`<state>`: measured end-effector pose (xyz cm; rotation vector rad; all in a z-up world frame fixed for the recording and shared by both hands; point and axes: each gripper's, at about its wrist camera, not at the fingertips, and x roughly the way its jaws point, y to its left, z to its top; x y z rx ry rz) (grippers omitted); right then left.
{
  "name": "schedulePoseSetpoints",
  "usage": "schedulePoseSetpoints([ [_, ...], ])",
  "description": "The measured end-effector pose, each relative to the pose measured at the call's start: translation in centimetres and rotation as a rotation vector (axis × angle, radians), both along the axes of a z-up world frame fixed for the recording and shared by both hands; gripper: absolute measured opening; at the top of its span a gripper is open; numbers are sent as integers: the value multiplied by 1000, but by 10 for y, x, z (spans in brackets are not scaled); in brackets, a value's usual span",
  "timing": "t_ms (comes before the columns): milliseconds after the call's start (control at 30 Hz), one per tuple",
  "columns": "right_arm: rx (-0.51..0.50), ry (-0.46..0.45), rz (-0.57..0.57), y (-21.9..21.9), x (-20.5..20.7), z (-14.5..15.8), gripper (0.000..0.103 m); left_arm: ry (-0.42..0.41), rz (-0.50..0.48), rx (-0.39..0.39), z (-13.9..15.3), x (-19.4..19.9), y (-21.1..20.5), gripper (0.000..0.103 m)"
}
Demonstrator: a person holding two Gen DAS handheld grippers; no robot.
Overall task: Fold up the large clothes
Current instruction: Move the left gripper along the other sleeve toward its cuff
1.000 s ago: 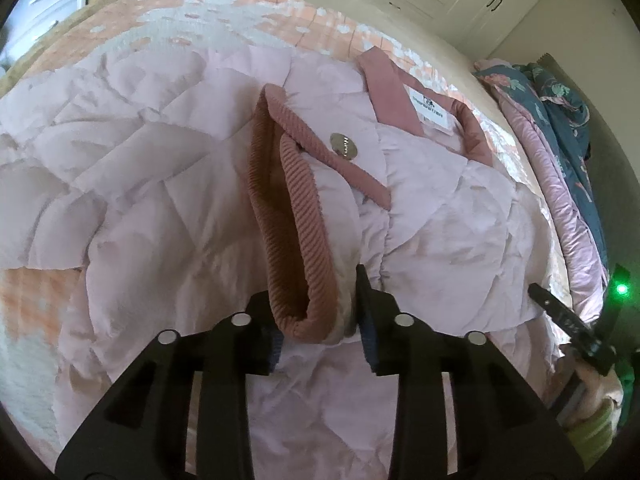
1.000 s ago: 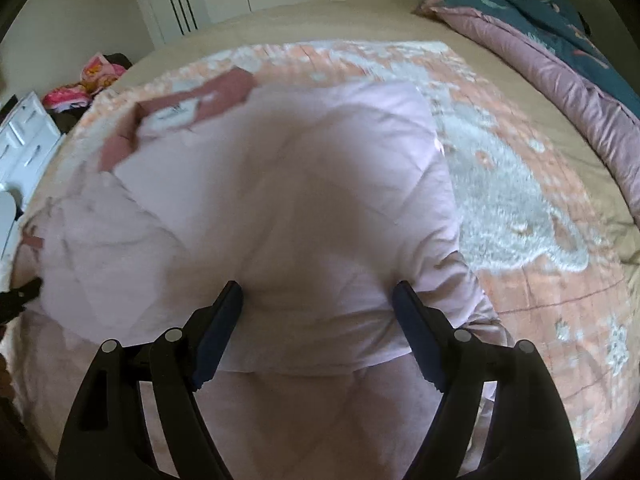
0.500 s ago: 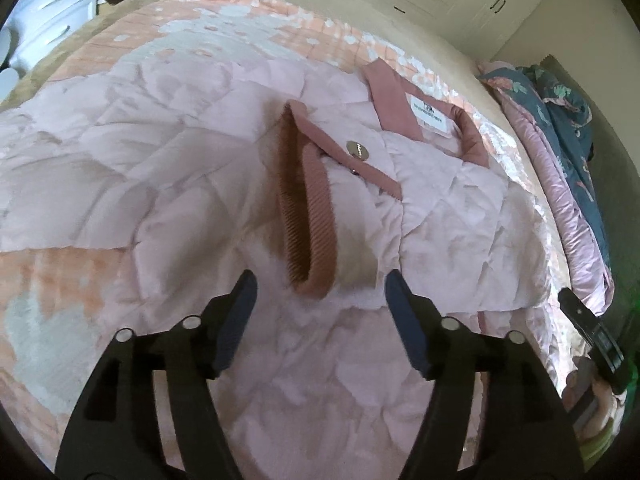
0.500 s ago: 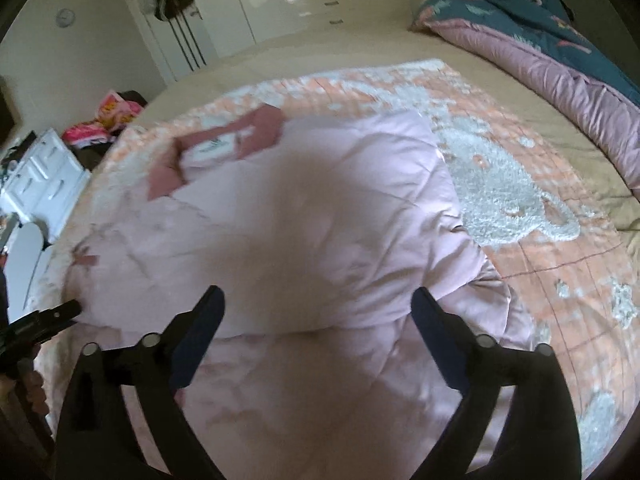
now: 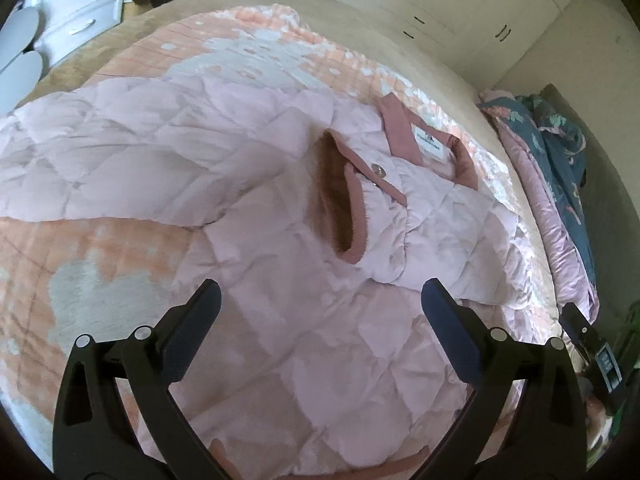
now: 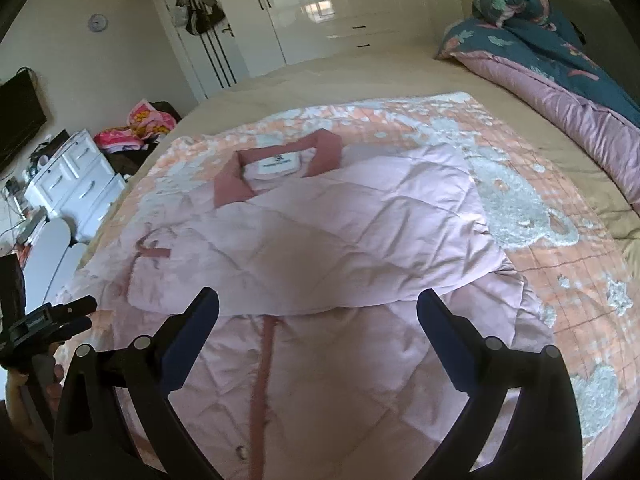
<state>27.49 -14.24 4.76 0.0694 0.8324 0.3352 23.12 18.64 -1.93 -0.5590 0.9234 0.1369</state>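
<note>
Left hand-held gripper (image 5: 320, 316): jaws, clamped on the ribbed cuff (image 5: 352, 236) a second ago, now opening wide; cuff lies free ahead of them.
Right hand-held gripper (image 6: 318, 320): jaws spread wider, pulled back and up from the folded pink jacket (image 6: 340, 240).

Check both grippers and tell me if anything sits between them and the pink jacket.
Nothing visible does. The left gripper hangs with its jaws opening, nothing between them, over the pink jacket, its cuff just ahead. The right gripper stands open above the folded-over panel. Only air separates both from the fabric.
</note>
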Motion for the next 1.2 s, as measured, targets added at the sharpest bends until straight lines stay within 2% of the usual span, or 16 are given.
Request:
schedulePoseSetpoints([
  [533,0,-53,112,64,-31,26,99,-26,89,-1,8,-44,40,94],
  [1200,-24,-72,271,155,-51,32,99,-35,226,-28,3,-90,102,94],
])
